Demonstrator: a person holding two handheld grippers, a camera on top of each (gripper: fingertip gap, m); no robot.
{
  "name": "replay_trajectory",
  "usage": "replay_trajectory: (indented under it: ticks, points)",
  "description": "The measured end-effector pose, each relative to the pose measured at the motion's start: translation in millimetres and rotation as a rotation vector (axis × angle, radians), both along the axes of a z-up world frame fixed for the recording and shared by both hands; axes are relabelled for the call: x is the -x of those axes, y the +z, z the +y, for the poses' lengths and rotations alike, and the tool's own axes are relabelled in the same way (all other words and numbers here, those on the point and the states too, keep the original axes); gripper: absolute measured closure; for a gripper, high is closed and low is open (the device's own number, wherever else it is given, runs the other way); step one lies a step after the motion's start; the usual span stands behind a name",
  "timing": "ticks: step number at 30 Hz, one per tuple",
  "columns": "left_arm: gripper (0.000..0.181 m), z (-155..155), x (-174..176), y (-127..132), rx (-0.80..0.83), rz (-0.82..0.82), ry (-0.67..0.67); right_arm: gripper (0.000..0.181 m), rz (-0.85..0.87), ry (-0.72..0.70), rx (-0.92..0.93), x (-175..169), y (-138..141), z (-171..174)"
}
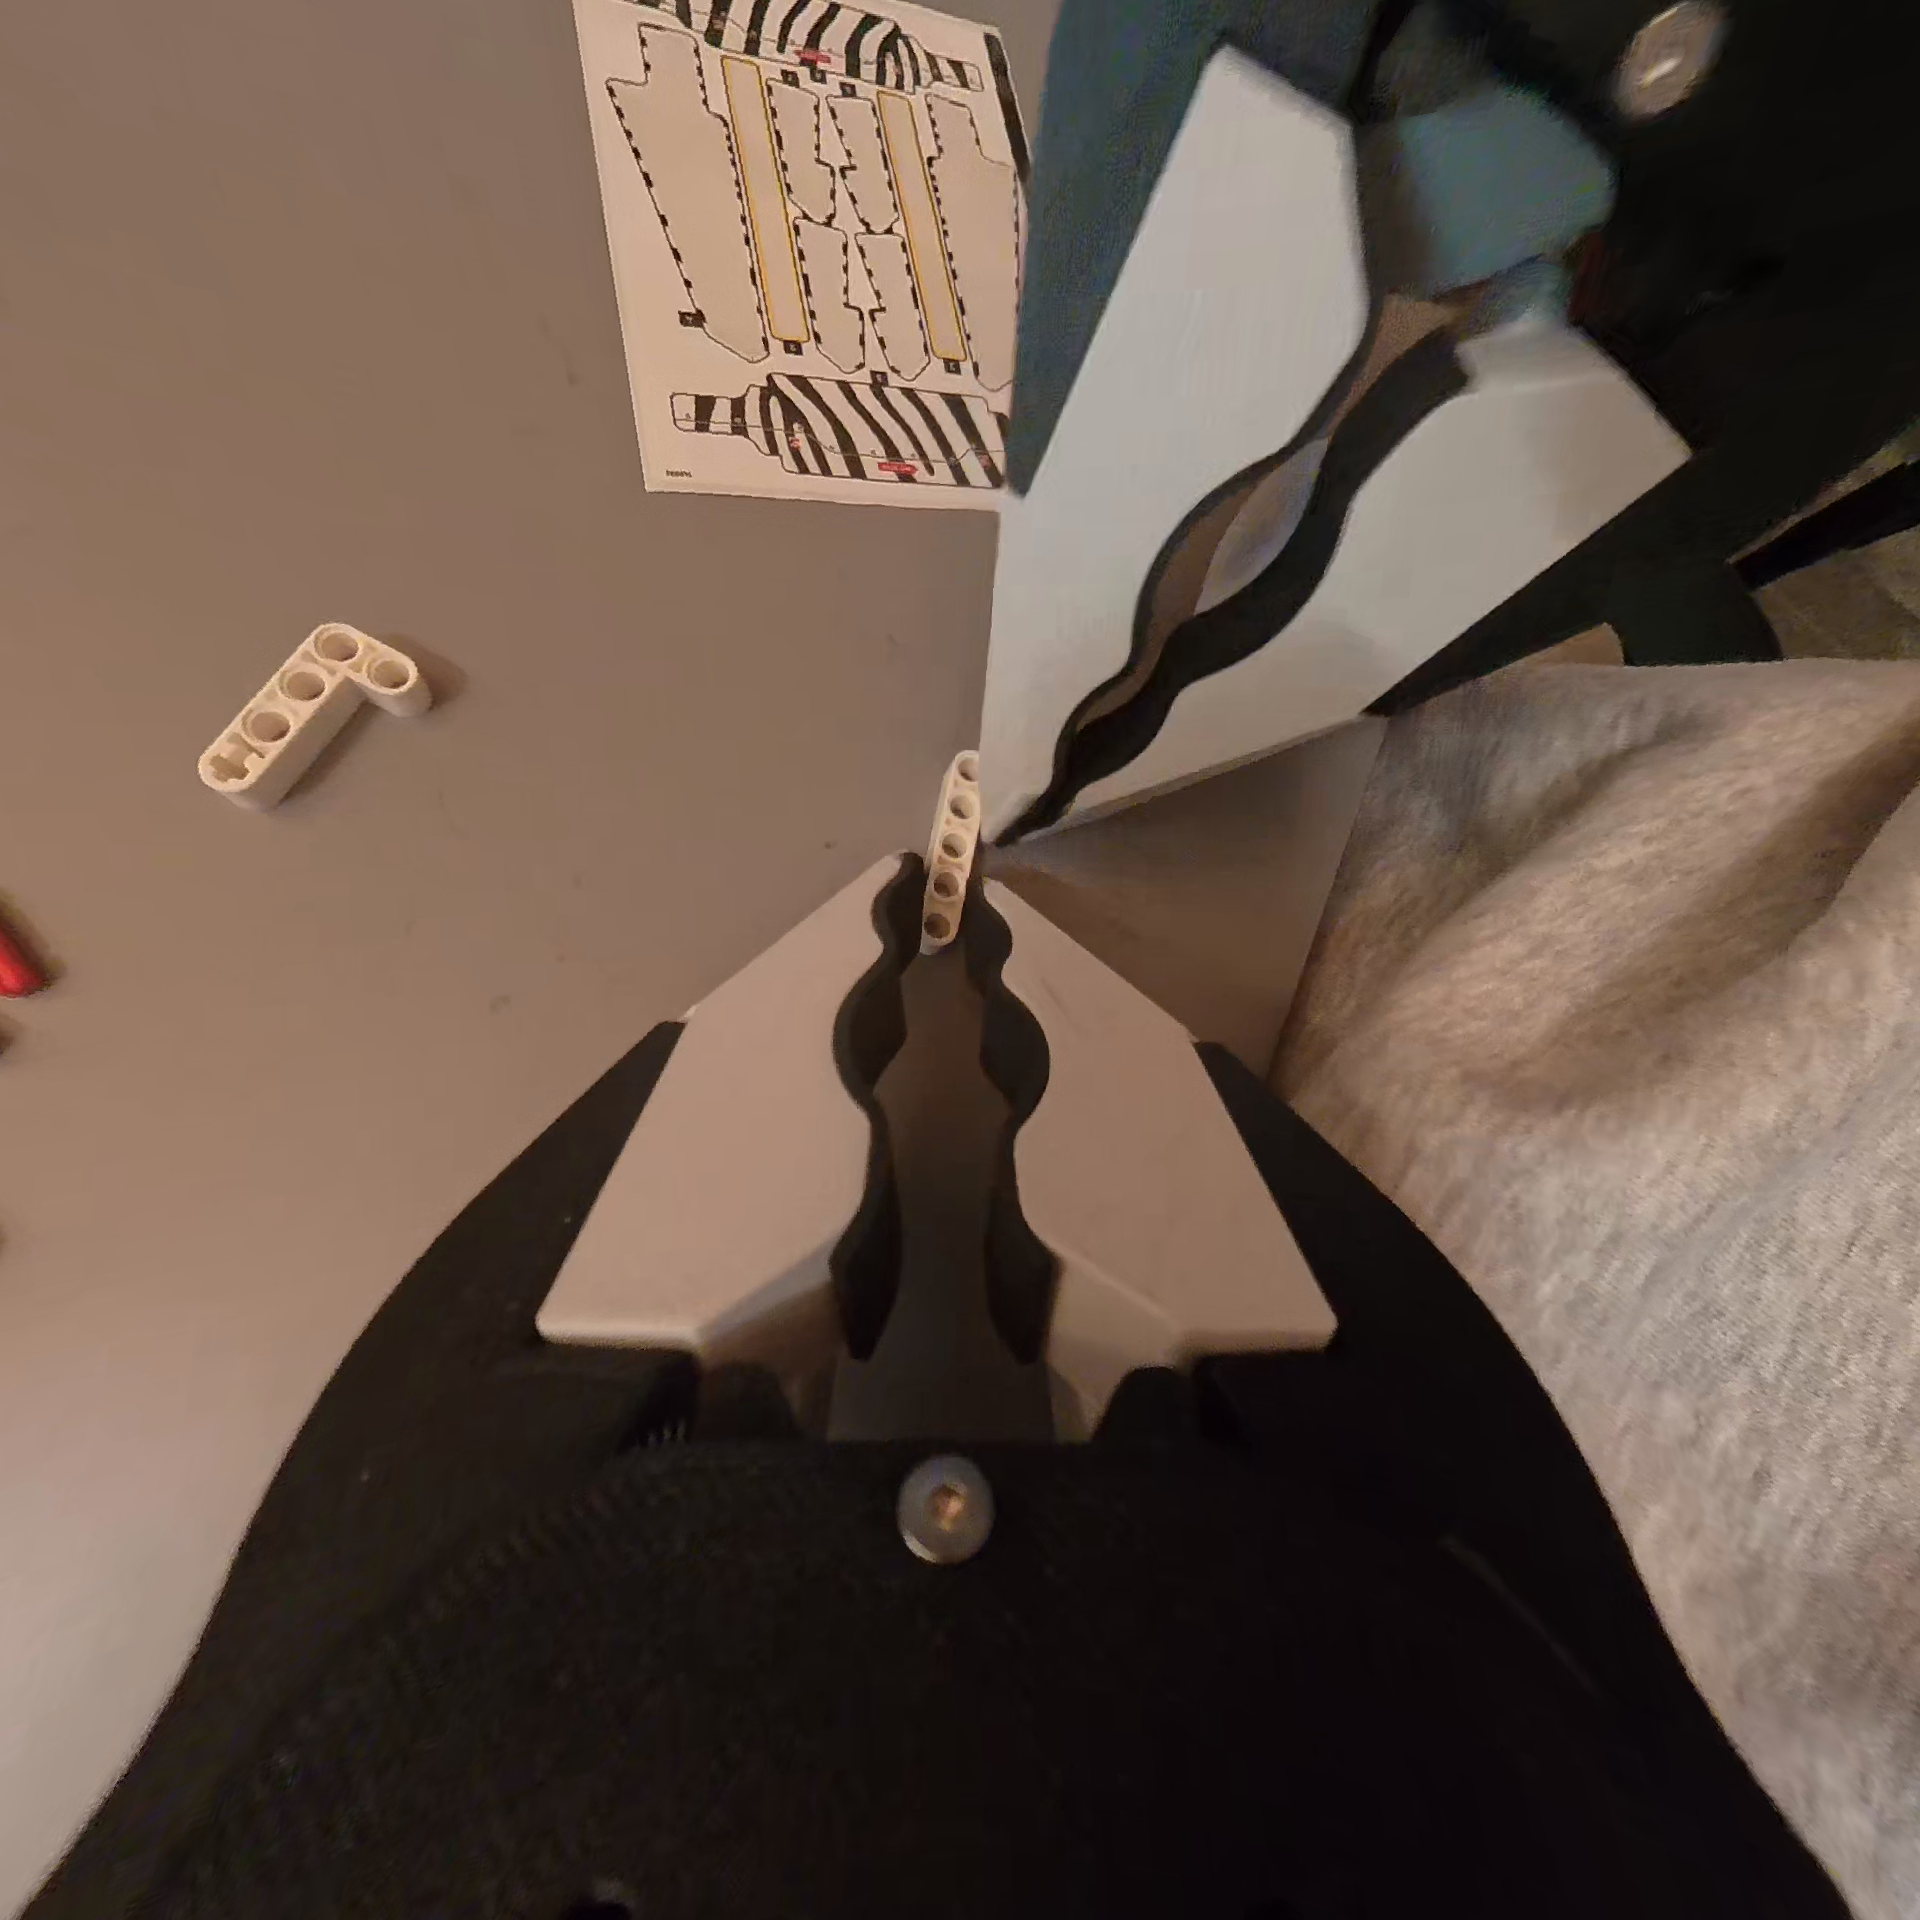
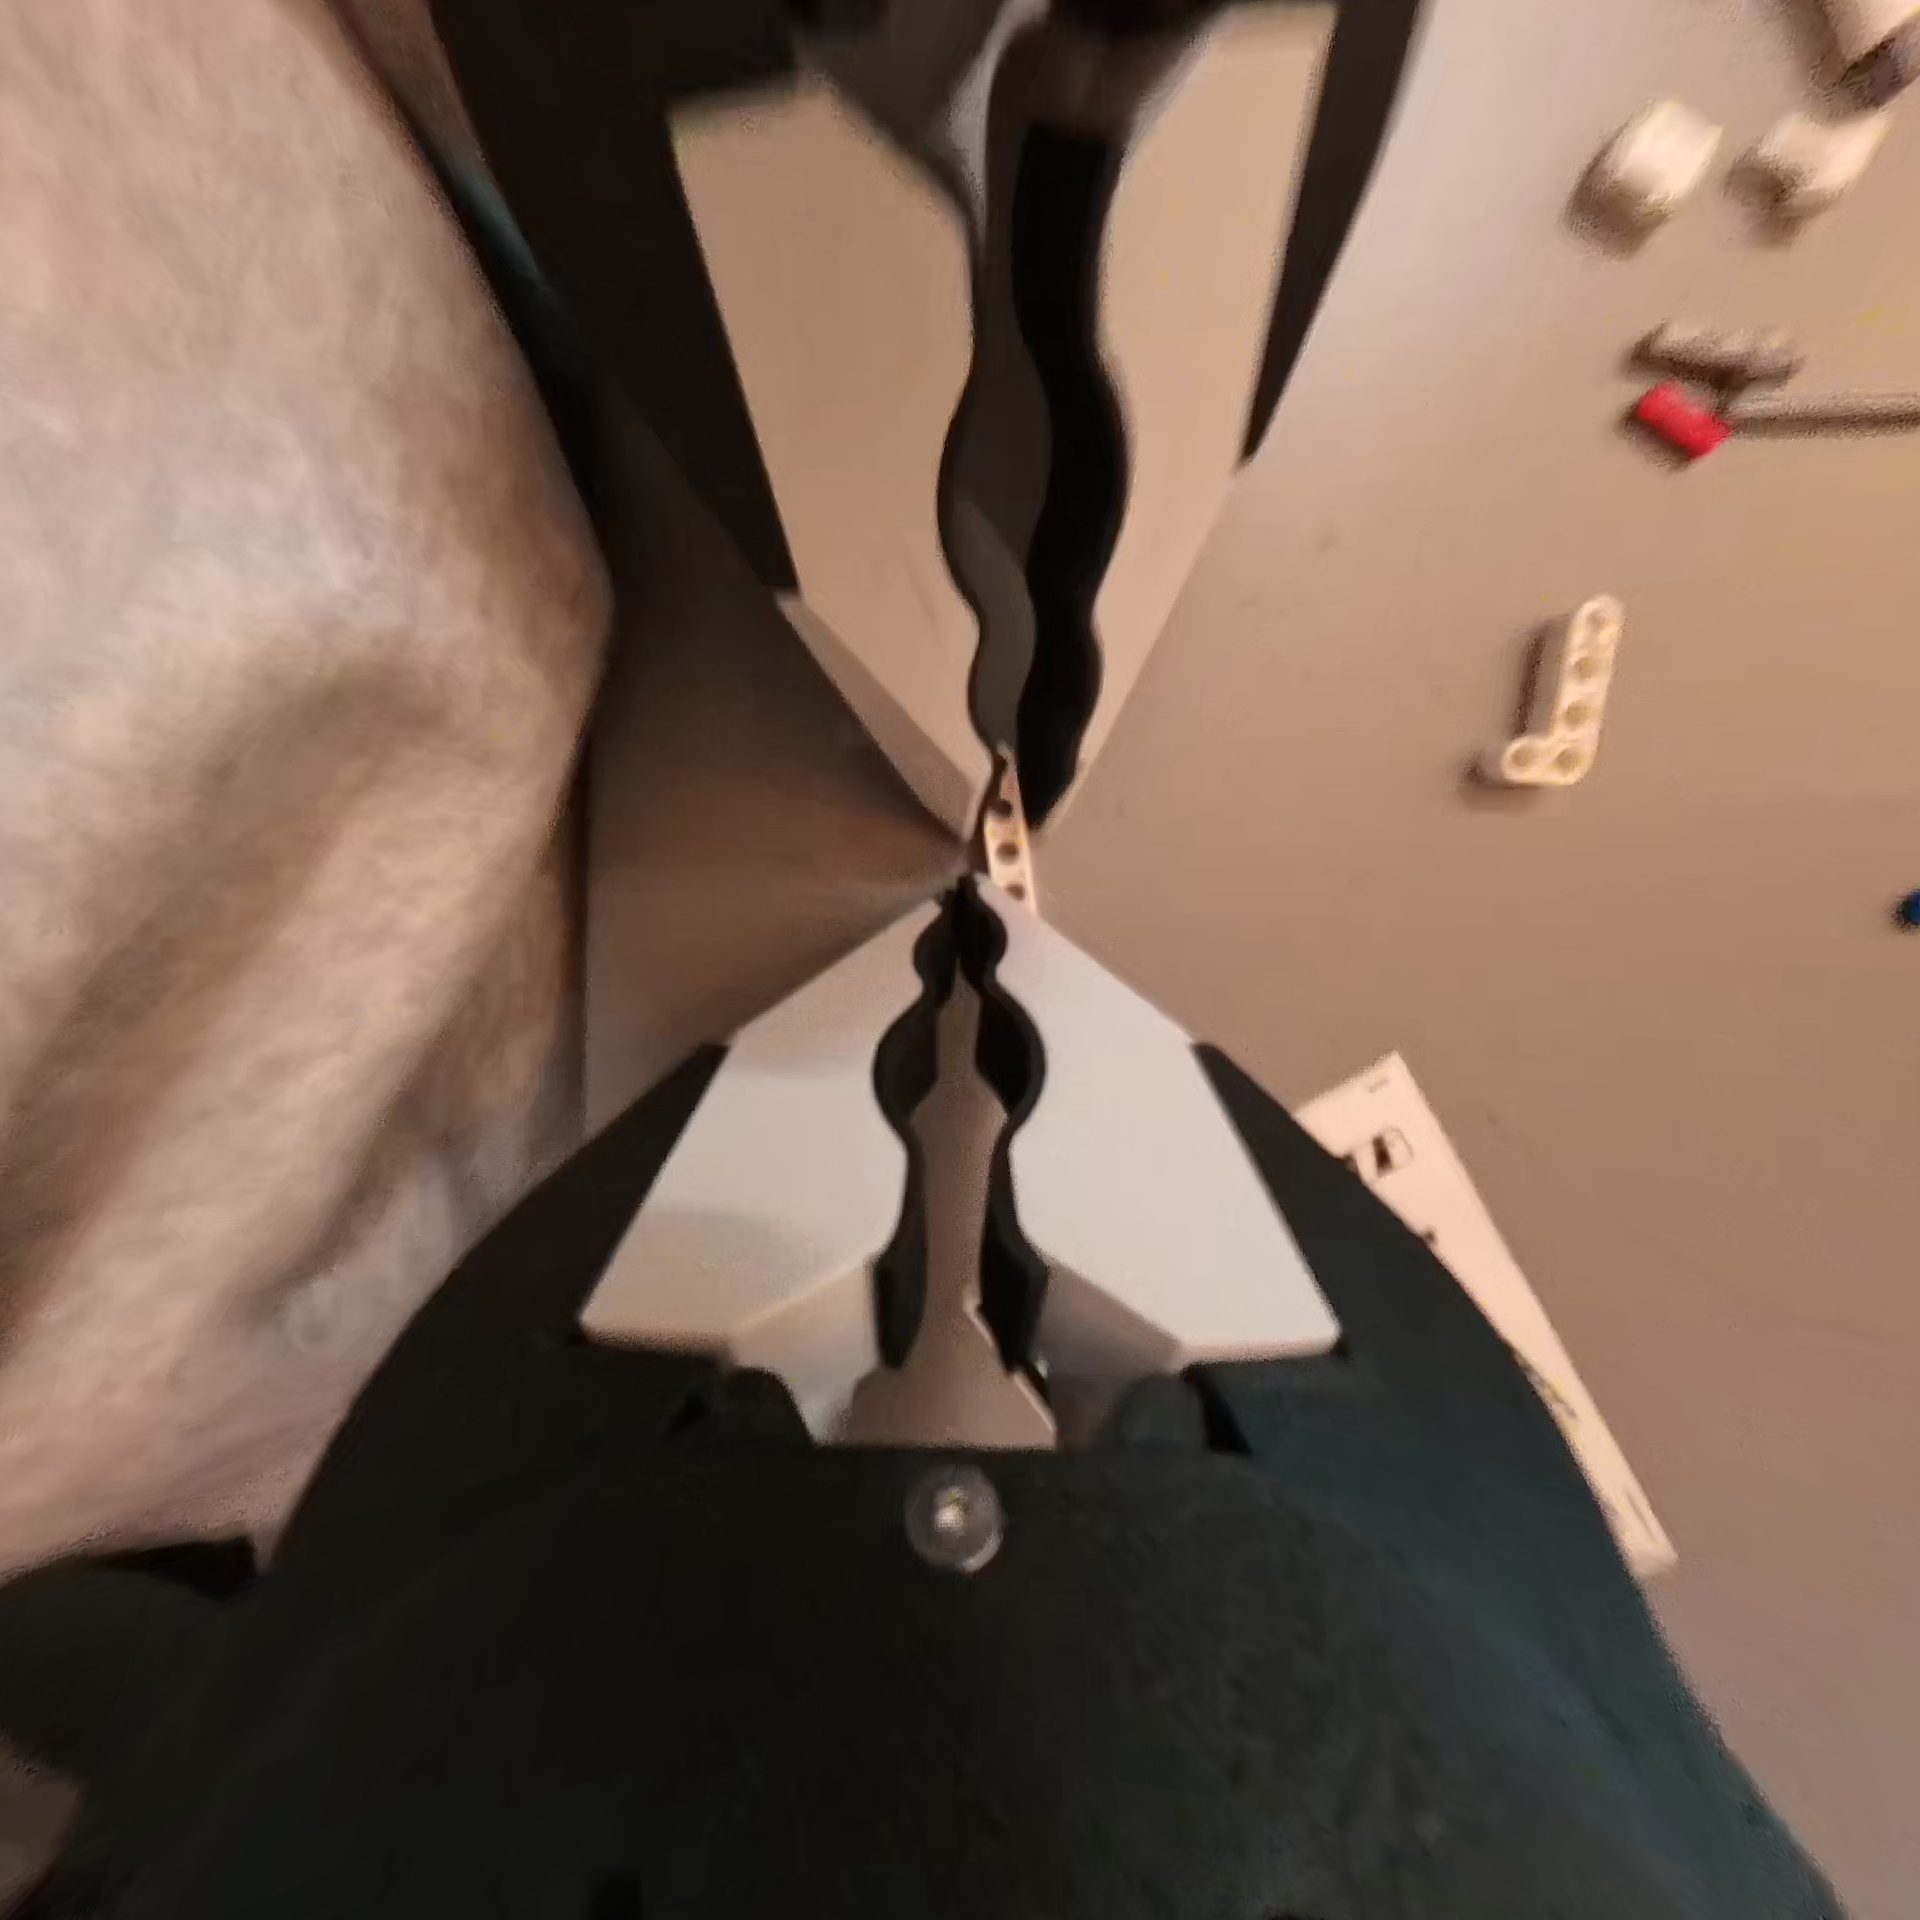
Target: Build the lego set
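My left gripper (image 1: 940, 883) is shut on a thin white beam with a row of holes (image 1: 953, 831), held upright above the grey table. My right gripper (image 1: 1013, 831) comes in from the upper right with its jaws together, and its tips touch the beam's right side. In the right wrist view, my right gripper (image 2: 966, 899) is at the bottom and the left gripper (image 2: 1003, 774) comes down from above. The beam (image 2: 1005, 840) sits between the two sets of tips. I cannot see anything held in the right gripper.
A white L-shaped beam (image 1: 312, 712) (image 2: 1558, 707) lies on the grey table (image 1: 520, 520). A sticker sheet with zebra stripes (image 1: 821, 249) (image 2: 1455, 1299) lies farther off. A red piece (image 2: 1678, 416) and blurred grey pieces (image 2: 1652, 171) lie beyond. A person's grey fleece clothing (image 1: 1610, 1143) borders the table. Only a small space, under 4 cm, lies between the two pairs of fingers.
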State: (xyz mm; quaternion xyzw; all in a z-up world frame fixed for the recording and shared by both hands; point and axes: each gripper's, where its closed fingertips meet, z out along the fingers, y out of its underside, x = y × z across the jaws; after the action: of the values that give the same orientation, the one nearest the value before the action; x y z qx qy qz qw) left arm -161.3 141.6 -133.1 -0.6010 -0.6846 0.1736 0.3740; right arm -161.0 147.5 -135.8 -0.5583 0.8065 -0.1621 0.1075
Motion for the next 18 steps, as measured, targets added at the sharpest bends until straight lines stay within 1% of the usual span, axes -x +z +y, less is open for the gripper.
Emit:
replay_trajectory:
  ticks: [2,4,5,6,9,12,15,18]
  points:
    - [0.173,-0.3,-0.1,0.0,-0.004,0.000,0.002,0.181,0.014,0.033,0.088,0.0,3.9,-4.0]
    - [0.173,-0.2,-0.1,0.3,-0.021,0.002,0.001,0.181,-0.093,-0.005,0.079,-10.5,19.3,-2.7]
    - [0.173,0.0,-0.1,0.4,-0.032,0.003,0.001,0.181,-0.129,-0.035,0.067,-11.2,26.3,-3.8]
    - [0.173,0.0,-0.1,0.6,-0.043,0.004,0.001,0.181,-0.125,-0.068,0.066,-5.5,29.4,-6.8]
    - [0.173,0.1,-0.2,0.8,-0.060,0.006,0.001,0.181,-0.084,-0.147,0.105,21.3,30.1,-13.9]
    - [0.173,0.1,-0.2,1.0,-0.059,0.007,0.001,0.181,-0.074,-0.261,0.137,47.4,36.8,-16.9]
    - [0.173,-0.2,-0.3,1.2,-0.057,0.007,0.003,0.181,-0.050,-0.405,0.217,85.5,56.1,-19.6]
    - [0.173,-0.1,-0.2,1.3,-0.066,0.008,0.002,0.181,-0.038,-0.549,0.297,121.4,81.1,-11.8]
